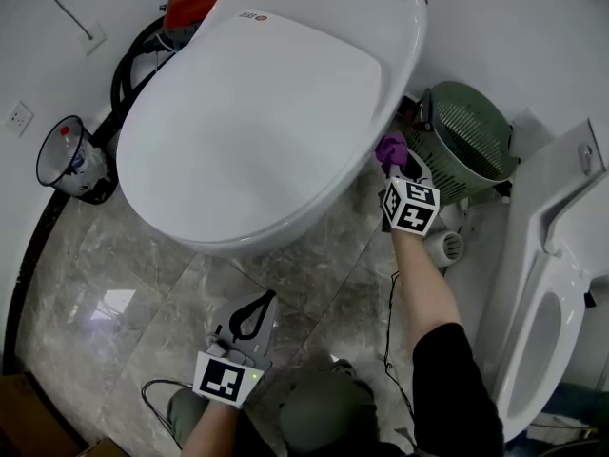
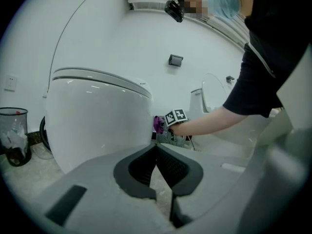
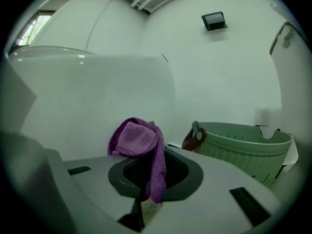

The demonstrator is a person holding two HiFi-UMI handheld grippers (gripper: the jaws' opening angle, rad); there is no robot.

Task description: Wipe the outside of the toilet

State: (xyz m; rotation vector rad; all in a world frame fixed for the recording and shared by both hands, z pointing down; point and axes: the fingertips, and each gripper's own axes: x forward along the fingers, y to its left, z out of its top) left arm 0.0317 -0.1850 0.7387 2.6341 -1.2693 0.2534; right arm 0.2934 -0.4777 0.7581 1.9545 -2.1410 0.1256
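while your right hand-held gripper (image 1: 393, 157) clamps the purple cloth (image 1: 389, 146), the toilet (image 1: 266, 112) sits just left of it; your left hand-held gripper (image 1: 259, 305), closed empty, is farther.

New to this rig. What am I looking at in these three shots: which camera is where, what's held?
No robot: a person holds a two-jaw gripper in each hand. The head view looks down from a camera on the person's head; the two gripper views come from cameras riding on each gripper, looking along its jaws. The right gripper is shut on a purple cloth at the side of the white toilet, beside a green basket. The left gripper hangs over the marble floor, jaws together, empty. The marker cubes are part of the grippers. A bin stands left of the toilet, a second toilet at the right.
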